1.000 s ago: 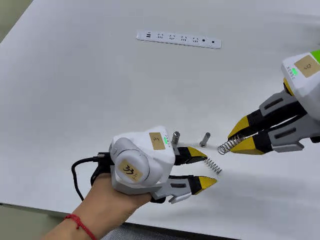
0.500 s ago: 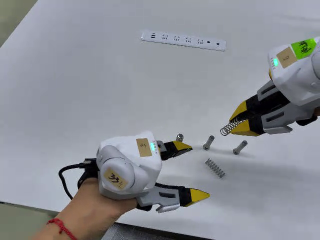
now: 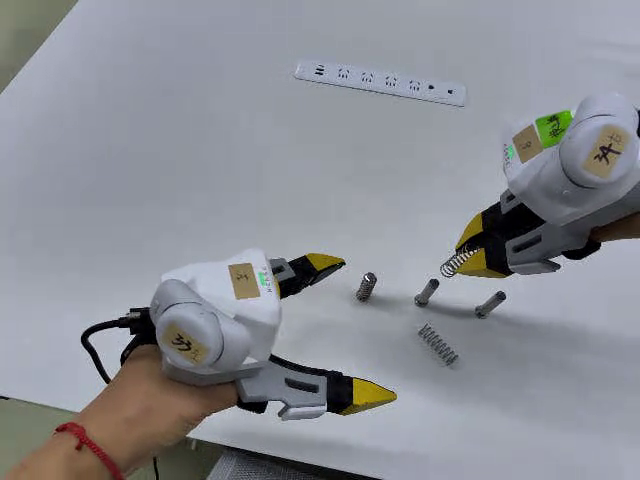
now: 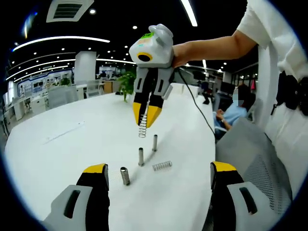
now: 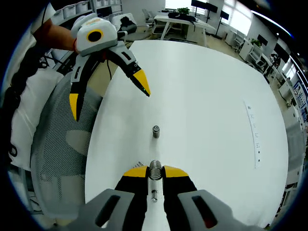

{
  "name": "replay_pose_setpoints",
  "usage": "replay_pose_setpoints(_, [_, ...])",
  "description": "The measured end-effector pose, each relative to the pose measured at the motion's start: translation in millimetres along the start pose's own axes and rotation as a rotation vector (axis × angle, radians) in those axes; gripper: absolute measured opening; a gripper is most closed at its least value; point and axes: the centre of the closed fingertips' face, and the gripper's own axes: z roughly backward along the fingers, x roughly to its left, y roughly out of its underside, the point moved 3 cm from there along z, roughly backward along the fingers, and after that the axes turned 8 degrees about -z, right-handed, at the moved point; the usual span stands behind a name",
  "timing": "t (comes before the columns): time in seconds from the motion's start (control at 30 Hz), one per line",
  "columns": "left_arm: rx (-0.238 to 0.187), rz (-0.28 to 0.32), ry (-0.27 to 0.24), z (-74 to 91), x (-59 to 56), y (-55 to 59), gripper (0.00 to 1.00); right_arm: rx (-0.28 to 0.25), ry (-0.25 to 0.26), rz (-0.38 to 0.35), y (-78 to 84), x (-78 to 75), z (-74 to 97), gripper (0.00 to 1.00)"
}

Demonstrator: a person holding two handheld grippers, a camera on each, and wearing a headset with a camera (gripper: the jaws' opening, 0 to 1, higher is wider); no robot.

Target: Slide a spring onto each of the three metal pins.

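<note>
Left claw (image 3: 360, 330): lower centre of the head view, jaws spread wide apart with nothing between them, hanging close to the table's near edge.
Right claw (image 3: 468, 258): right side of the frame, jaws clamped together on the top of the held spring (image 3: 457, 263).
Held spring: hangs tip-down above the pins, not touching them.
Pins (image 3: 427, 292): three in a short row at centre right, standing upright and apart; the leftmost one's shaft looks ribbed like a coil.
Loose spring (image 3: 437, 343): lies flat just below the row, near the middle pin.
Table (image 3: 150, 150): white and broad, with bare surface across the left and upper frame; its near edge crosses the bottom.
Power strip (image 3: 381, 82): top centre, well apart from the pins.
</note>
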Motion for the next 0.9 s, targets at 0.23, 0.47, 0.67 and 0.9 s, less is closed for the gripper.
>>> replay_pose_setpoints(0.23, [-0.004, 0.022, -0.004, 7.1, 6.4, 7.9, 0.93, 0.041, -0.011, -0.003, 3.9, -5.1, -12.9, 0.12])
replay_pose_setpoints(0.47, [0.006, 0.036, -0.009, 10.4, 8.7, 13.2, 0.93, 0.068, -0.018, 0.003, 5.9, -5.9, -21.3, 0.12])
replay_pose_setpoints(0.67, [-0.003, 0.047, -0.013, 10.3, 8.5, 11.7, 0.93, 0.083, -0.029, 0.002, 9.3, -5.8, -27.4, 0.12])
replay_pose_setpoints(0.9, [-0.011, 0.053, -0.014, 9.6, 9.1, 10.5, 0.92, 0.096, -0.032, 0.005, 10.8, -8.1, -32.6, 0.12])
